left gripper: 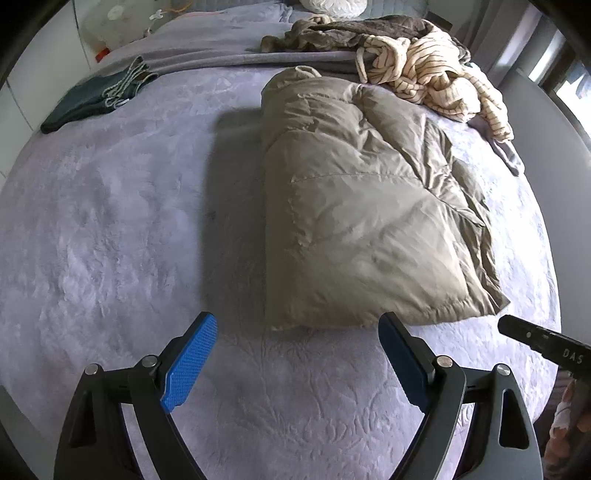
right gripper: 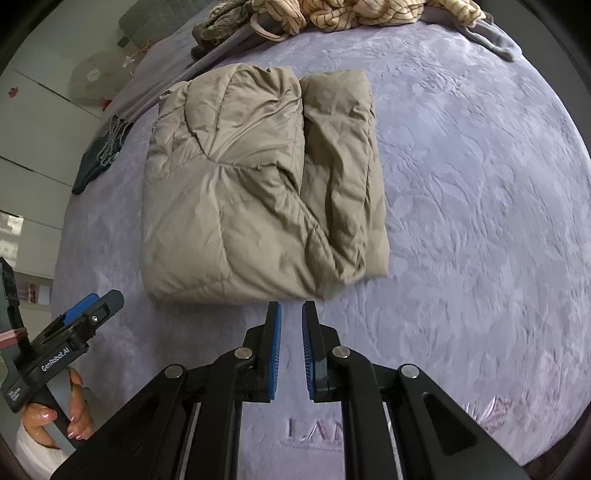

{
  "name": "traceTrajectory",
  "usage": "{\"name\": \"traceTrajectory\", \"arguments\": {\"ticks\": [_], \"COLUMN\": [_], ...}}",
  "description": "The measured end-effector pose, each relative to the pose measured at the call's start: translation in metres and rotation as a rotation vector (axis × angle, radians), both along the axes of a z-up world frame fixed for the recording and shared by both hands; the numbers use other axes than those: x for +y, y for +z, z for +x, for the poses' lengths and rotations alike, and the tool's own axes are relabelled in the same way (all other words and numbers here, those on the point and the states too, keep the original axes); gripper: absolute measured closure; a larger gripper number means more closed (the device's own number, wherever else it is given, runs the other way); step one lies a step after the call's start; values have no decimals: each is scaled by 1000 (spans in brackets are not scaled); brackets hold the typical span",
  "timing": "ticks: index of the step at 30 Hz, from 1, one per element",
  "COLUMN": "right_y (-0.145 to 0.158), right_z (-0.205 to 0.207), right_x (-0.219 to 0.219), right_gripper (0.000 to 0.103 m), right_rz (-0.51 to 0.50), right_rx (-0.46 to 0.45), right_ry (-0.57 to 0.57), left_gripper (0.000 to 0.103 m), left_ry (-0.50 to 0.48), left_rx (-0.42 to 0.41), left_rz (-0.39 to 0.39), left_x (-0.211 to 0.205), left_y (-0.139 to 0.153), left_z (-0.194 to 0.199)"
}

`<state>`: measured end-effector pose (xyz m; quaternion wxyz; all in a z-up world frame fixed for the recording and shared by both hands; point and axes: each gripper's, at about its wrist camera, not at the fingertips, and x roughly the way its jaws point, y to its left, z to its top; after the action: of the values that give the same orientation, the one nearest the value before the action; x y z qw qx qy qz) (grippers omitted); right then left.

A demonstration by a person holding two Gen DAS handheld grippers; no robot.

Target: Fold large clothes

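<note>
Far left on the lavender plush bedspread (left gripper: 110, 229): dark teal folded garment w/ grey-white trim (left gripper: 96, 98), near the bed's edge, well apart from the rest. Left gripper (left gripper: 297, 330), black frame w/ blue ribbed pads, hovers over bare blanket, fingers spread wide, holding nothing; the person's hand (right gripper: 55, 417) w/ pink nails grips its handle. Centre: puffy khaki quilted down jacket (left gripper: 362, 206), folded into a thick rectangle, one narrower section lying alongside its right side, resting flat mid-bed just ahead of both grippers. Right gripper (right gripper: 291, 314) sits just short of the jacket's near edge, fingers almost together w/ a narrow gap, nothing between them, not touching fabric. Back right: heap of cream striped cloth (left gripper: 439, 77) atop brown fuzzy clothing (left gripper: 351, 33).
</note>
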<state>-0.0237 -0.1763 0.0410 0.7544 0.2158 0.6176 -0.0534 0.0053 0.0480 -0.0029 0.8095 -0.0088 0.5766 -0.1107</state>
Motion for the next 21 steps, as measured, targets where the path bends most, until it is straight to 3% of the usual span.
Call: {"name": "traceTrajectory", "arguments": {"ticks": [5, 8, 13, 21], "right_y": [4, 7, 12, 23], "right_z": [-6, -8, -9, -16], "right_x": [11, 19, 29, 41], "right_gripper": [90, 90, 90, 90], "right_rz": [-14, -28, -44, -71], "right_rx": [14, 16, 8, -9], "right_ry": [-14, -20, -34, -68], "left_gripper": [14, 1, 1, 1], "left_ry": [-11, -14, -30, -50], "left_rx": [0, -6, -16, -72], "left_rz": [3, 6, 16, 107], "left_x": [6, 12, 20, 27], "left_y": [5, 7, 9, 19], "left_z": [-5, -6, -8, -14]}}
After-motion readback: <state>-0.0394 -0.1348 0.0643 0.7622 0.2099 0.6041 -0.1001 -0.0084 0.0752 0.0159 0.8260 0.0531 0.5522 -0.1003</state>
